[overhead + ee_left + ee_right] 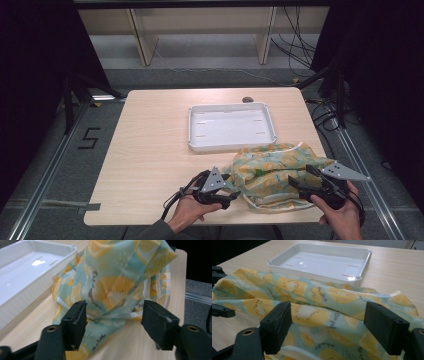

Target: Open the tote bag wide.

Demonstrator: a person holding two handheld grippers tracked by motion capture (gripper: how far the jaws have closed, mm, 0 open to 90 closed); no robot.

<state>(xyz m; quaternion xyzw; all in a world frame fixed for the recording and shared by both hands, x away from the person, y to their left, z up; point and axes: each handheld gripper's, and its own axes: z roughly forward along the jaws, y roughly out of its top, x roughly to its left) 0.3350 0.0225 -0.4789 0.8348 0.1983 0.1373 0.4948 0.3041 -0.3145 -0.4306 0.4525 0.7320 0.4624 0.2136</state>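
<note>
Light falls evenly from above on the table (150, 150), while the room around it stays almost black. Beyond the jaws, the white tray (22, 272) carries a small bright glare spot. Both gripper views are slightly soft, and the nearest jaw parts look blurred

Black claws (235, 192), grey 3-cornered plates (214, 180)

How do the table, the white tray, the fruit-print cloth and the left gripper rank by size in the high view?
1. Table, by far the largest.
2. and 3. White tray and fruit-print cloth: they cover similar areas, and the cloth is bunched, so no ranking.
4. Left gripper, the smallest, though it is nearest the camera.
</note>
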